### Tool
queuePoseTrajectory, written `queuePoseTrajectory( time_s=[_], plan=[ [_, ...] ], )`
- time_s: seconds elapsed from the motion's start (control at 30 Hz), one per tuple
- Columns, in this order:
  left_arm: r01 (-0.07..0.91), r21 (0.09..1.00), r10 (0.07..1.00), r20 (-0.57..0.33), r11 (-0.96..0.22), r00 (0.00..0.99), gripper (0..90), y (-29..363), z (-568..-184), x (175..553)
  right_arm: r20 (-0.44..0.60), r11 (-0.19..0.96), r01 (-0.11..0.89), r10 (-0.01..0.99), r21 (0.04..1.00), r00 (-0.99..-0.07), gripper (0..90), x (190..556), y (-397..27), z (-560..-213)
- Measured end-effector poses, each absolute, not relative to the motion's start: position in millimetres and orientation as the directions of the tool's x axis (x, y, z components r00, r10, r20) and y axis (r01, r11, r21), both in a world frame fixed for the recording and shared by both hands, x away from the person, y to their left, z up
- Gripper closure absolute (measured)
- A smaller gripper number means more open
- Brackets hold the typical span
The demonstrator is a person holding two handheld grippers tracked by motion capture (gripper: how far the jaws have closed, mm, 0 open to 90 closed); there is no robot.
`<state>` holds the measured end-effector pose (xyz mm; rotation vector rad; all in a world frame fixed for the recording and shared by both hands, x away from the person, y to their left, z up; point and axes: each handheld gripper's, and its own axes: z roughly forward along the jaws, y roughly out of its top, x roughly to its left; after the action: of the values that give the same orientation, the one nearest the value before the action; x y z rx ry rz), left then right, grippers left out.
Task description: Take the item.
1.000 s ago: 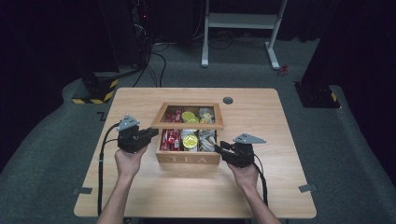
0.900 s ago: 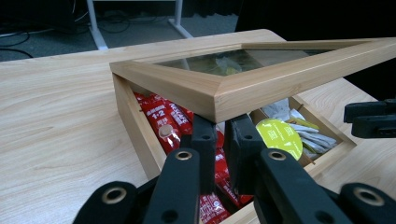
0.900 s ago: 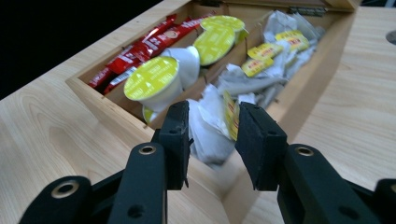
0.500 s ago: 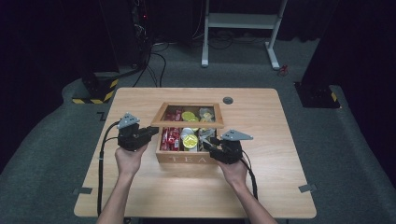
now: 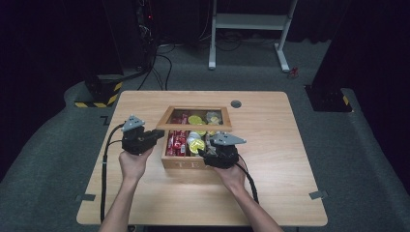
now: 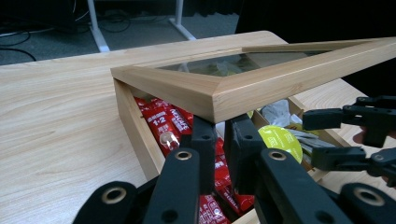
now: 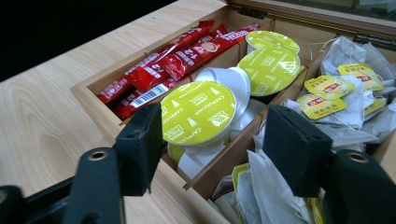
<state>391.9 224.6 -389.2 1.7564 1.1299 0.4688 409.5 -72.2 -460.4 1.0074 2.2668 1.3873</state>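
Here my left gripper (image 5: 153,136) sits at the left side of the wooden tea box (image 5: 186,163), which rests in the middle of the light wooden table (image 5: 285,164). In the left gripper view my jaws are drawn close together, with just a narrow gap, right under the near corner of the glass-paned lid (image 6: 243,86); the lid's frame hides their tips, so I cannot tell whether they pinch anything. The lid is raised and tilted up over the box.

My right gripper (image 5: 209,149) reaches in over the near right part of the box, its jaws spread wide and holding nothing. In the right gripper view they stand on either side of a coffee capsule (image 7: 198,114) with a yellow-green foil top printed "cappuccino", which lies tilted in the middle compartment, the jaws apart from it. More capsules (image 7: 270,67) lie farther back in the same compartment. The left compartment holds red stick sachets (image 7: 180,56), and the right one is heaped with tea bags (image 7: 329,91) carrying yellow tags. Beyond the table, on the dark floor, stand the white legs of a frame (image 5: 249,21).
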Motion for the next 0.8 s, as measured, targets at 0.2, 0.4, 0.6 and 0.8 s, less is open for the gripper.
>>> queuePoseTrajectory(
  time_s=[0.2,0.4,0.6,0.8],
  plan=[
    [0.482,0.869,0.850,-0.169,-0.110,0.500,82.4,224.9,-388.8,392.3,0.062,0.323,0.384,0.691,0.865,-0.720,30.7,410.8,-61.8,-463.3],
    [0.481,0.870,0.850,-0.168,-0.110,0.499,82.4,224.8,-387.5,393.2,0.007,0.376,0.354,0.677,0.856,-0.736,26.2,412.8,-45.4,-464.0],
    [0.481,0.869,0.849,-0.168,-0.112,0.501,82.4,224.9,-387.2,393.5,-0.026,0.407,0.345,0.678,0.846,-0.735,25.5,416.1,-36.3,-465.1],
    [0.481,0.869,0.848,-0.168,-0.113,0.503,82.4,225.3,-387.3,393.7,-0.060,0.440,0.340,0.679,0.831,-0.731,25.7,419.2,-30.1,-468.2]
  ],
)
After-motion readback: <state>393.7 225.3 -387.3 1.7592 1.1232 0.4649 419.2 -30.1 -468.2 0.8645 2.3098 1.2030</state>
